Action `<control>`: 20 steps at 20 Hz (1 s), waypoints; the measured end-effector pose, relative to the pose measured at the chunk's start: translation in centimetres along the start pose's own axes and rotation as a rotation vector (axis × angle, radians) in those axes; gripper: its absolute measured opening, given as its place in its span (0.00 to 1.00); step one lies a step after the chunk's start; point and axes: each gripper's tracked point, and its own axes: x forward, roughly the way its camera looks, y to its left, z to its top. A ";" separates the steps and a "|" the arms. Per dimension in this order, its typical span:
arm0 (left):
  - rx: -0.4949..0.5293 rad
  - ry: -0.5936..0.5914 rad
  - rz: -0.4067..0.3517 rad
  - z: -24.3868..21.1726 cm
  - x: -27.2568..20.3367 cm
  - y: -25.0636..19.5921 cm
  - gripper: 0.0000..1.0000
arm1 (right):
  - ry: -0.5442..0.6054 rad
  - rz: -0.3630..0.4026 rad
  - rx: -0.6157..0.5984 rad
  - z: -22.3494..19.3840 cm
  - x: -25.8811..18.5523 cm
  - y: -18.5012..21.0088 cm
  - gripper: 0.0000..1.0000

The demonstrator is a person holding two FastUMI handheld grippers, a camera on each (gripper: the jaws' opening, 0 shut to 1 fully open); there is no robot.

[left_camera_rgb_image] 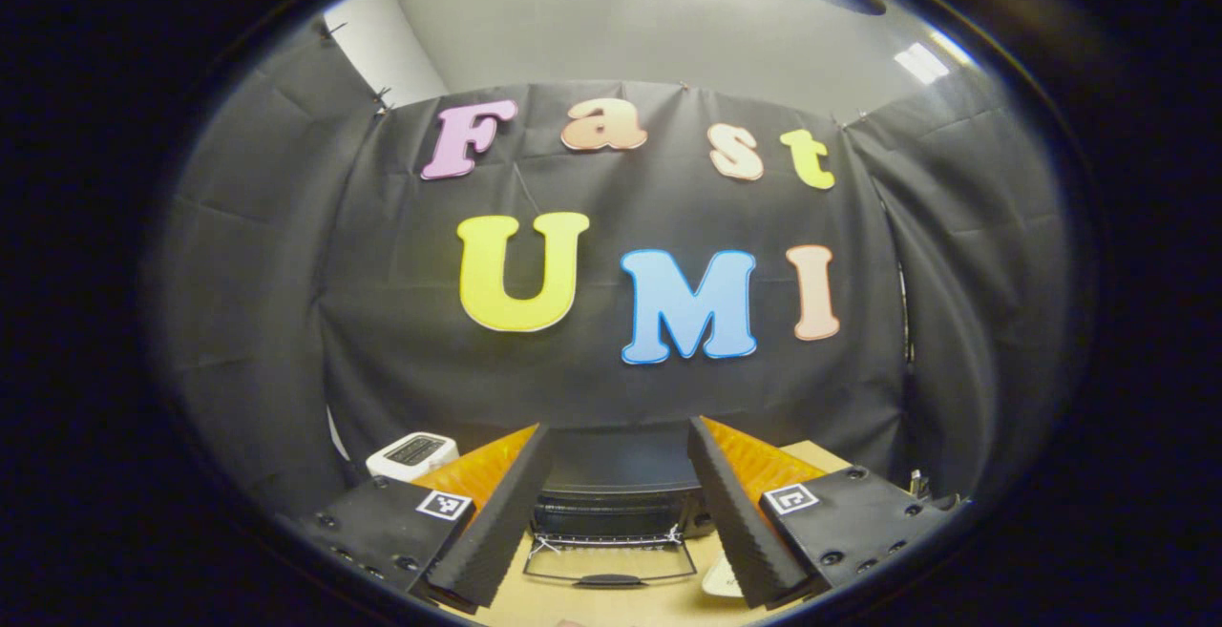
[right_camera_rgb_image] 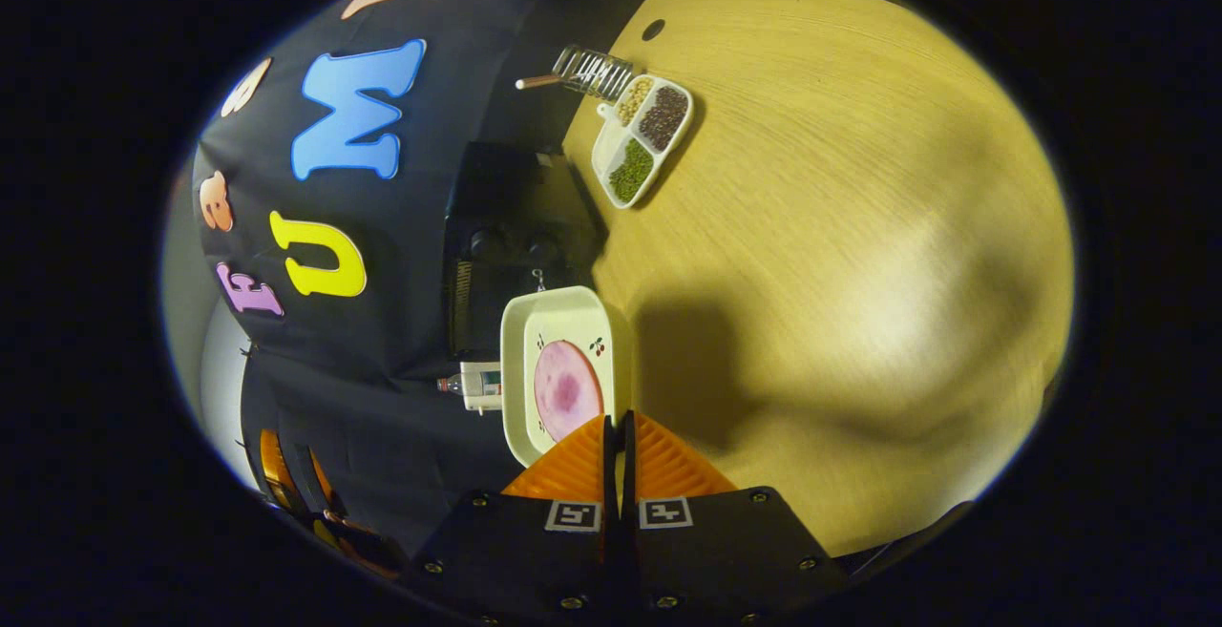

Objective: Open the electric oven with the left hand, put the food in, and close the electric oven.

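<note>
The black electric oven [left_camera_rgb_image: 611,489] stands at the table's back, straight ahead between my left gripper's fingers. Its glass door [left_camera_rgb_image: 609,565] lies folded down toward me, handle nearest, with a wire rack showing inside. My left gripper [left_camera_rgb_image: 619,427] is open and holds nothing, some way short of the oven. In the right gripper view, my right gripper [right_camera_rgb_image: 616,417] is shut on the rim of a white square plate [right_camera_rgb_image: 558,322] carrying a round pink slice of food [right_camera_rgb_image: 565,390]. The plate hangs in front of the oven [right_camera_rgb_image: 506,226].
A divided white dish [right_camera_rgb_image: 642,135] of grains and a small wire rack [right_camera_rgb_image: 592,69] sit beside the oven on the wooden table [right_camera_rgb_image: 840,226]. A white device [left_camera_rgb_image: 412,455] stands left of the oven. The other gripper [right_camera_rgb_image: 296,484] shows at the lower left.
</note>
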 end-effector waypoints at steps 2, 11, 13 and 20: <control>0.023 -0.024 -0.040 0.2 0.2 0.5 0.91 | -0.042 -0.019 0.006 -1.4 1.4 1.9 0.00; 0.010 0.001 -0.049 -0.7 0.0 5.8 1.00 | -0.163 -0.040 0.138 -4.7 10.5 8.7 0.01; 0.009 0.007 -0.021 -1.0 -0.4 8.1 1.00 | -0.198 -0.066 0.166 -4.0 12.5 9.1 0.01; 0.009 0.091 0.065 -3.8 -1.6 14.7 1.00 | -0.302 -0.174 0.207 -0.2 19.7 10.6 0.01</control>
